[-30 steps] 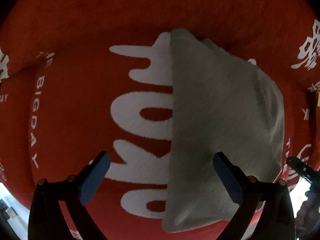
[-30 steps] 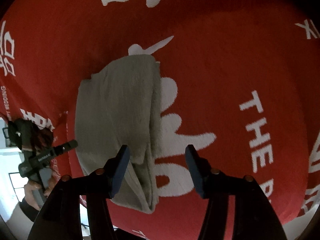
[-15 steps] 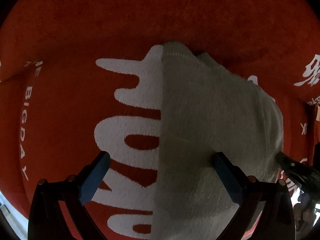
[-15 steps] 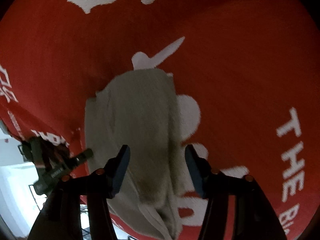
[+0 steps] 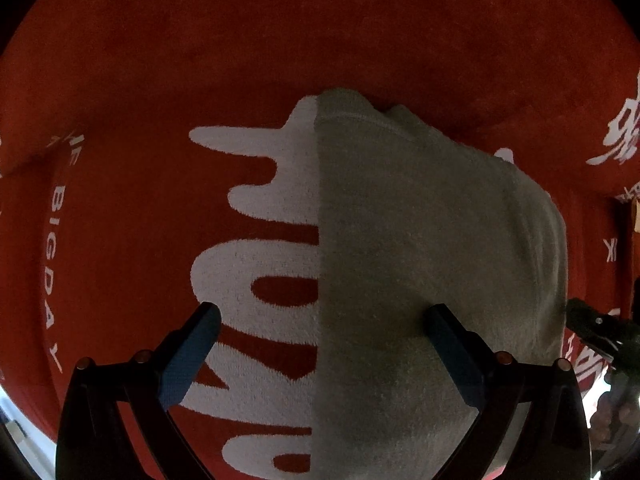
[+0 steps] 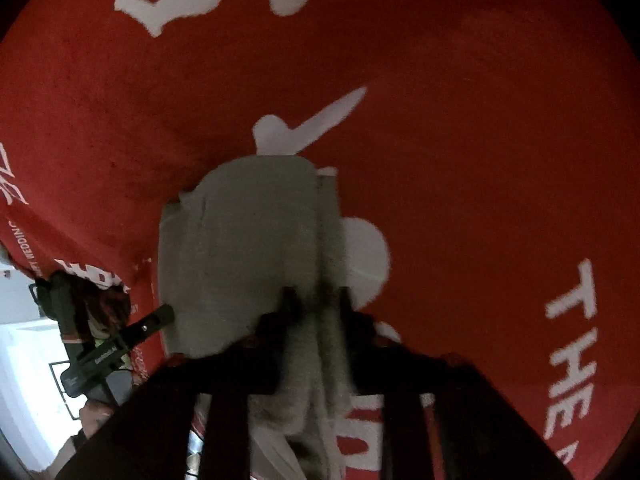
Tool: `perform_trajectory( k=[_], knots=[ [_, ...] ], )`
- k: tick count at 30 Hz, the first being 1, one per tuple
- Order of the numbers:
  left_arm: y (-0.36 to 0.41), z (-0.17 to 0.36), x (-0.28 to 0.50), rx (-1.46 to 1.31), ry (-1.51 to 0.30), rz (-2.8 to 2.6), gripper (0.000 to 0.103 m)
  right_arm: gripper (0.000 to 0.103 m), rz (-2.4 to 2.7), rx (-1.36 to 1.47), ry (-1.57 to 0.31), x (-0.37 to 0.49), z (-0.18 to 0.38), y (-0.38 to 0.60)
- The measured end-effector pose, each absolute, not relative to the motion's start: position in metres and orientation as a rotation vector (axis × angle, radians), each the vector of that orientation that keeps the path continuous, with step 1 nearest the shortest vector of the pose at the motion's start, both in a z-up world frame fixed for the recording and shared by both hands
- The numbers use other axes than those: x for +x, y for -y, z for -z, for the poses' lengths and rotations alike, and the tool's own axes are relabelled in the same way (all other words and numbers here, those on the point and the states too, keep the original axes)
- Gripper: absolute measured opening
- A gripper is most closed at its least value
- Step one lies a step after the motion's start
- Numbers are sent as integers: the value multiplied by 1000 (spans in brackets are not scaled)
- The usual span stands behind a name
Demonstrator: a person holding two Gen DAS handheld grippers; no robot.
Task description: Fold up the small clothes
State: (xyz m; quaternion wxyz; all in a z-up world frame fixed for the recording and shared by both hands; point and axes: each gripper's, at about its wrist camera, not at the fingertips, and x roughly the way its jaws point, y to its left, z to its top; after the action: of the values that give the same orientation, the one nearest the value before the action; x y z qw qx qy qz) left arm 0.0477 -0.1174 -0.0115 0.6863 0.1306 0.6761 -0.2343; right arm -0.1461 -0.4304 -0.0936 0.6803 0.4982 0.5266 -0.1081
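Note:
A folded grey-beige cloth point(image 5: 420, 248) lies on a red blanket with white lettering point(image 5: 160, 220). My left gripper point(image 5: 320, 320) is open above the cloth's straight left edge, one blue pad over the blanket and one over the cloth. In the right wrist view the same cloth point(image 6: 240, 248) lies ahead, and my right gripper point(image 6: 316, 300) is shut on its near right edge, the fabric bunched between the fingers. The left gripper also shows in the right wrist view point(image 6: 120, 344) at the left.
The red blanket point(image 6: 480, 160) covers the whole surface. Its edge drops off at the lower left of the right wrist view, where a bright floor point(image 6: 24, 380) shows. The right gripper shows at the right edge of the left wrist view point(image 5: 600, 332).
My right gripper moved forward onto the cloth's near edge and closed on it. My left gripper stayed open and shifted slightly over the cloth.

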Motion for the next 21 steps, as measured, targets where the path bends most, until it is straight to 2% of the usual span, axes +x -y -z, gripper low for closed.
perform_trajectory(
  k=[15, 19, 21],
  knots=[
    [125, 50, 44, 174, -1730, 790, 103, 56, 57, 1320, -1153, -163, 124, 421],
    [138, 54, 42, 181, -1717, 822, 103, 56, 1, 1336, -1143, -153, 132, 417],
    [144, 54, 42, 183, -1708, 830, 103, 60, -30, 1336, -1133, -147, 133, 415]
  ],
)
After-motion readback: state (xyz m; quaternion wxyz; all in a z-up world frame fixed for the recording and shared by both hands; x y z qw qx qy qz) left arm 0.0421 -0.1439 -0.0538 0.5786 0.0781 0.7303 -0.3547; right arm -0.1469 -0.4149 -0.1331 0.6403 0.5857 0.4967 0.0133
